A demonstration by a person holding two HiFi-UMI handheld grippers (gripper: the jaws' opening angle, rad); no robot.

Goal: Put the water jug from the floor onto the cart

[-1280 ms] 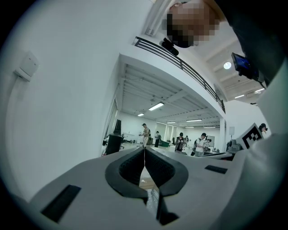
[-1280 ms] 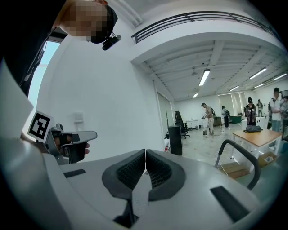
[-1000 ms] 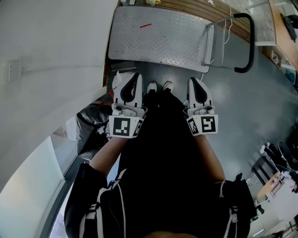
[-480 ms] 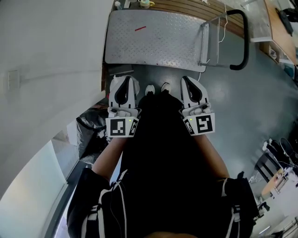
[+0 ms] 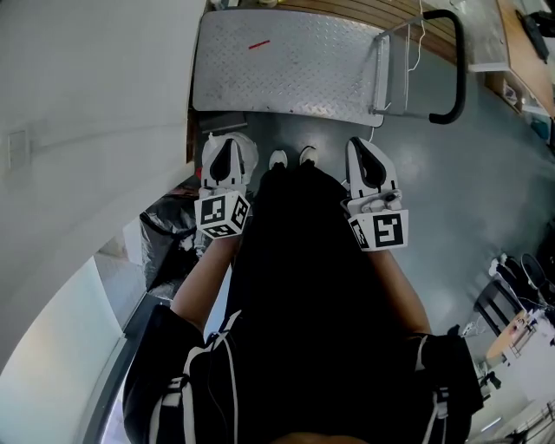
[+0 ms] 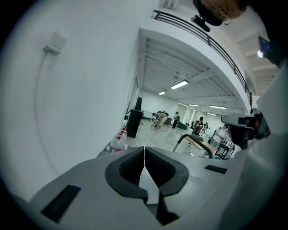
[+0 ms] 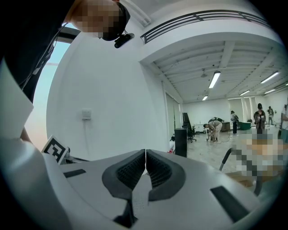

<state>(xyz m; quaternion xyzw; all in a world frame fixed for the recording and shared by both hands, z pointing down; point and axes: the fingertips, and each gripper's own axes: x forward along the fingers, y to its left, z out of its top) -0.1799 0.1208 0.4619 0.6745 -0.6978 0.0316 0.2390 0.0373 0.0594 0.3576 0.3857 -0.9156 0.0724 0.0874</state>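
Observation:
A clear water jug with a red label (image 6: 119,139) stands on the floor by the white wall, ahead of my left gripper (image 6: 144,152). In the head view the left gripper (image 5: 229,140) hangs low by the wall and covers the jug. Its jaws are closed, with nothing between them. The cart (image 5: 286,61) is a low diamond-plate platform with a black handle (image 5: 453,74), lying just beyond both grippers. My right gripper (image 5: 364,146) hovers to the right of my shoes (image 5: 290,159), short of the cart's near edge. The right gripper (image 7: 145,155) is shut and empty.
The white wall (image 5: 87,130) runs close along the left. A black bag (image 5: 169,230) sits on the floor behind the left gripper. Wooden boards (image 5: 347,10) lie past the cart. Several people (image 7: 216,128) work far across the hall, near a black cabinet (image 7: 181,141).
My left gripper has dropped toward the floor and tipped downward, so its marker cube looks smaller and turned. The right gripper has stayed about where it was.

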